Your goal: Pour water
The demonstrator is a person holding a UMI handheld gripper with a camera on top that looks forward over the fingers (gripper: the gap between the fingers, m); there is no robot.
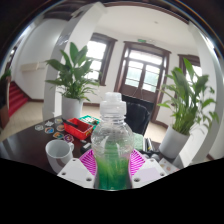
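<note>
A clear plastic bottle (112, 140) with a white cap and green liquid in its lower part stands upright between my fingers. Both pink pads (89, 160) press on its sides, so my gripper (112, 165) is shut on it. The bottle is lifted above the dark table (25, 145). A white paper cup (59, 152) stands on the table just left of the bottle, open side up. I cannot see what is inside the cup.
A red box (79, 127) and small round items lie on the table beyond the cup. A black office chair (137, 118) sits behind the bottle. Large potted plants (70, 75) flank the room, with doors at the back.
</note>
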